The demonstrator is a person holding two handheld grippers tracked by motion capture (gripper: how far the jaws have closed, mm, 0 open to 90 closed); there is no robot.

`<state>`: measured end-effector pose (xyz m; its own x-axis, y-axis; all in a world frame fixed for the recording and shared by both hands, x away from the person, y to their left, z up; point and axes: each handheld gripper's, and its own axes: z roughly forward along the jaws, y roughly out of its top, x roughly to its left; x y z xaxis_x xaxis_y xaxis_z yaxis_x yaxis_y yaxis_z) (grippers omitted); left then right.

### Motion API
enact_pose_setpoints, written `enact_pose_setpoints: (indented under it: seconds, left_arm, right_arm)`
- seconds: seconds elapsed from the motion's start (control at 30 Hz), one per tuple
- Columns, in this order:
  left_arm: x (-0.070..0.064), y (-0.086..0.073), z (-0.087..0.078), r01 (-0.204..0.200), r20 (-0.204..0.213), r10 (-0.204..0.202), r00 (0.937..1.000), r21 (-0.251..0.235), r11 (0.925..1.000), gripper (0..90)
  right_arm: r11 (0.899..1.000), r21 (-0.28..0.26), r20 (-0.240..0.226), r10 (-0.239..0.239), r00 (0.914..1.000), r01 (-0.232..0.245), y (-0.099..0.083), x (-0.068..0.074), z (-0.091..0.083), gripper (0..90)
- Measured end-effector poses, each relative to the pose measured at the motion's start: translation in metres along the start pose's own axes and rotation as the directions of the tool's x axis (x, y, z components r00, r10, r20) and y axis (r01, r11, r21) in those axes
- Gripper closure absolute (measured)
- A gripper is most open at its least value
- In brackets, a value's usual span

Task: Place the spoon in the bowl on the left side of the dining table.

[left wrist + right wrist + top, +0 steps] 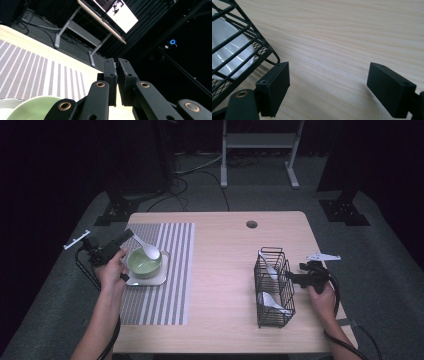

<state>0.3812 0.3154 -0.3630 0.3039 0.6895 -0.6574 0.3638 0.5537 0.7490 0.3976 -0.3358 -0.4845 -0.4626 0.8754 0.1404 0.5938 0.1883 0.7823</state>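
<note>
My left gripper sits at the far-left rim of a pale green bowl, its jaws shut on the handle tip of a white spoon whose scoop rests over the bowl. In the left gripper view the jaws stand almost together, above the green bowl. The bowl stands on a small white plate on a striped placemat. My right gripper is open beside the right wall of a black wire basket holding two white spoons. In the right gripper view the gripper is wide open over bare wood, with the basket at left.
The wooden table has a round cable hole near its far edge. Beyond it stand a white desk frame and cables on grey carpet. A lit screen sits on that far desk.
</note>
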Motion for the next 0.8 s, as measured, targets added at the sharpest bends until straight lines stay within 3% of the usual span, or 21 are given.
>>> enact_pose_setpoints:
  seconds: [0.57, 0.8]
  left_arm:
    - [0.021, 0.006, -0.007, 0.015, -0.072, -0.017, 0.9973, -0.031, 0.9994, 85.7]
    - [0.033, 0.004, -0.009, 0.024, -0.114, -0.027, 0.9931, -0.032, 0.9992, 85.7]
  right_arm:
    - [1.000, 0.000, 0.001, -0.001, 1.0000, 0.001, 0.000, 0.000, 0.000, 17.3]
    - [1.000, 0.000, 0.001, -0.003, 1.0000, 0.003, 0.000, 0.000, 0.000, 17.3]
